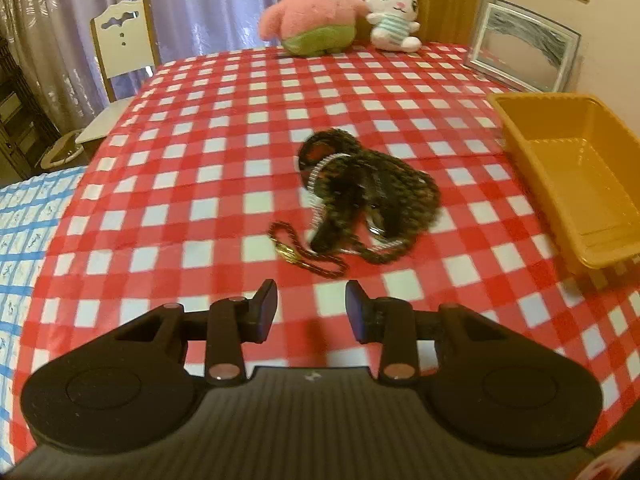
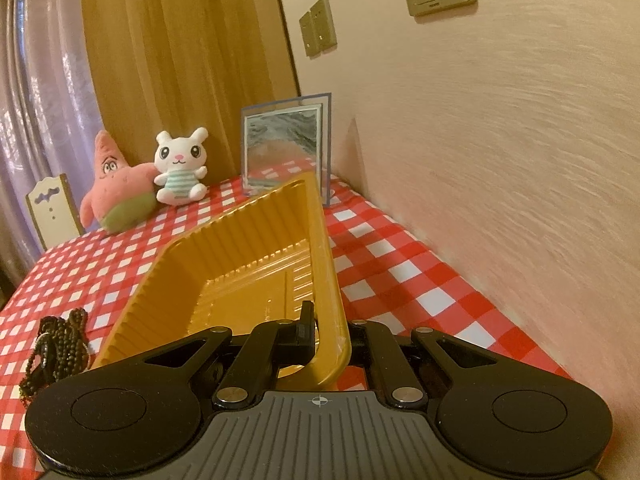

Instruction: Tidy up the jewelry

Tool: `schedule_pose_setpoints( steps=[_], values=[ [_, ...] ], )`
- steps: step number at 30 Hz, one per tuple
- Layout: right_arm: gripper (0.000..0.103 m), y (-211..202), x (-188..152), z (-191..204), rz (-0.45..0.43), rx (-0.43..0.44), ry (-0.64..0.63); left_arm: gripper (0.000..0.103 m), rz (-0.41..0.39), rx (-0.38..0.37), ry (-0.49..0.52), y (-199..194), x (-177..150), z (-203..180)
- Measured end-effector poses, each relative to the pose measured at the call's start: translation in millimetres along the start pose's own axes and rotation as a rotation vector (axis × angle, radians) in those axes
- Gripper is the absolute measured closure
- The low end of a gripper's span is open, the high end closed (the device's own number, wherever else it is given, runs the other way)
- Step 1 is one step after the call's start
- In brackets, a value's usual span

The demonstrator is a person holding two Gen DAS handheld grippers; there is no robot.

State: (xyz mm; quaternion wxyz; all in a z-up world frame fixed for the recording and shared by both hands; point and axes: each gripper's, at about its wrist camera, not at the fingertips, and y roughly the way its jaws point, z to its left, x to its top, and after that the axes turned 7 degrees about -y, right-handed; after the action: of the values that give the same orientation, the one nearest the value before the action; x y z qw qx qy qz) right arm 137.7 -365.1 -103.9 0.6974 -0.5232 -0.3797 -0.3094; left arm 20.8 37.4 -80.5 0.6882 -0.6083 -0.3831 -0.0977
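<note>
A tangled pile of dark beaded necklaces with a silver bangle (image 1: pixel 360 188) lies mid-table on the red checked cloth, and a thin gold chain (image 1: pixel 304 256) trails from its near side. My left gripper (image 1: pixel 311 308) hovers just short of that chain, open, with nothing between its fingers. To the right stands an empty yellow plastic tray (image 1: pixel 532 160). My right gripper (image 2: pixel 332 332) is shut on the tray's right wall (image 2: pixel 328 264), one finger (image 2: pixel 306 320) inside it and the other hidden behind the rim. The beads (image 2: pixel 60 344) also show left of the tray.
A pink star plush (image 1: pixel 312 12), a white bunny plush (image 1: pixel 394 12) and a glass picture frame (image 1: pixel 524 48) stand along the table's far edge. A chair (image 1: pixel 124 36) is at the far left, a wall (image 2: pixel 500 140) close on the right, blue checked cloth (image 1: pixel 24 240) at left.
</note>
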Motion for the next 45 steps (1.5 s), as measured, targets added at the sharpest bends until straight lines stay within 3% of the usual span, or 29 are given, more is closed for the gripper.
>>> schedule_pose_setpoints(
  steps=[17,30,34,39,45],
  values=[
    [0.098,-2.8,-2.3,22.1,0.006,-0.066,-0.011,0.072,0.000,-0.049,-0.032,43.1,21.1,28.8],
    [0.098,-1.1,-0.8,25.0,0.008,-0.089,-0.015,0.093,0.060,-0.047,-0.022,90.8,43.2,38.1],
    [0.098,-1.3,-0.9,25.1,0.009,-0.089,-0.015,0.099,0.054,-0.053,0.019,89.9,39.1,35.2],
    [0.098,-1.5,-1.9,24.5,0.011,-0.081,-0.017,0.099,0.072,-0.085,-0.015,82.2,37.9,41.3],
    [0.098,-2.9,-2.3,24.7,0.009,-0.068,-0.018,0.099,0.009,-0.116,-0.037,45.2,43.4,47.3]
  ],
)
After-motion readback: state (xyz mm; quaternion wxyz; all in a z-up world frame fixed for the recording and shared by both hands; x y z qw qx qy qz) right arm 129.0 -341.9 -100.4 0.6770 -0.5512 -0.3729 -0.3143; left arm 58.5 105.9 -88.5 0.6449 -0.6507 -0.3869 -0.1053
